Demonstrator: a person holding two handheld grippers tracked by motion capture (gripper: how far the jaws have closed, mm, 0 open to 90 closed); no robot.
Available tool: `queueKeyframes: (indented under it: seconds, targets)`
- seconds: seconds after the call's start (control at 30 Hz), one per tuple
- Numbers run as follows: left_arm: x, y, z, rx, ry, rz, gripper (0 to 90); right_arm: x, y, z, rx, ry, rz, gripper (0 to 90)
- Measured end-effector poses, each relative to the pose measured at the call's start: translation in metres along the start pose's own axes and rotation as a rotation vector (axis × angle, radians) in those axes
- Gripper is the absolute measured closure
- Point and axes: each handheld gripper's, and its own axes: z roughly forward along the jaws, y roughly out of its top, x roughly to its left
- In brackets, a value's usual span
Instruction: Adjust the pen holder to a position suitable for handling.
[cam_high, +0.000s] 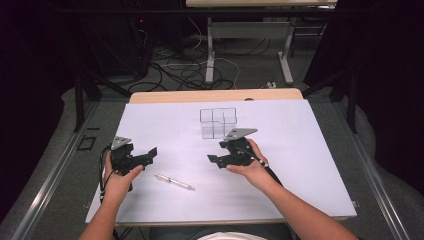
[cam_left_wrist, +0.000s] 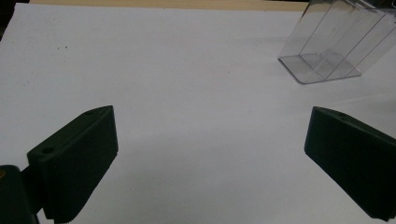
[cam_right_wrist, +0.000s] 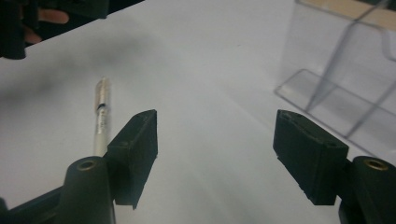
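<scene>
A white sheet-covered table is carrying everything, its wooden edge showing at the far side; beyond it, a dim room is holding a grey floor strewn with black cables and the pale legs of a second desk. A clear plastic organizer, divided into compartments, is standing upright near the middle of the sheet. The right gripper is hovering just in front of the organizer, its jaws standing spread with nothing between them; in the right gripper view the organizer's wall is rising just beyond the right jaw. The left gripper is resting low at the sheet's left, its jaws likewise spread wide and empty, with bare sheet between them in the left gripper view. The pen, slim and pale, is lying flat on the sheet between the two hands and nearer the person than either set of jaws, its long axis running diagonally from upper left to lower right. From the right gripper's own camera the pen is lying just outside the left jaw, pointing roughly along the jaws' direction, so a sideways shift would likely be needed to straddle it. Both grippers are sitting at similar distances from it
</scene>
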Motion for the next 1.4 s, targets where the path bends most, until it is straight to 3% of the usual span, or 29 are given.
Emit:
queueKeyframes:
  seconds: [0.23,0.4,0.6,0.87,1.1,1.4]
  targets:
    - [0.0,0.0,0.0,0.002,-0.002,0.001,2.8,0.017,0.008,0.022,0.076,0.066,-0.043,30.2]
    - [0.0,0.0,0.0,0.004,-0.003,0.001,2.8,0.026,0.013,0.03,0.132,0.077,-0.033,30.6]
    - [0.0,0.0,0.001,0.003,-0.003,0.003,2.8,0.036,0.02,0.042,0.217,0.128,-0.04,41.0]
    - [-0.001,0.0,0.002,0.006,-0.005,0.008,2.8,0.046,0.018,0.052,0.261,0.125,-0.072,52.5]
    - [-0.002,-0.001,0.002,0.011,-0.006,0.014,2.9,0.055,0.013,0.055,0.276,0.108,-0.075,57.8]
    - [-0.002,-0.001,0.003,0.014,-0.008,0.017,2.8,0.065,0.004,0.064,0.3,0.128,-0.097,61.5]
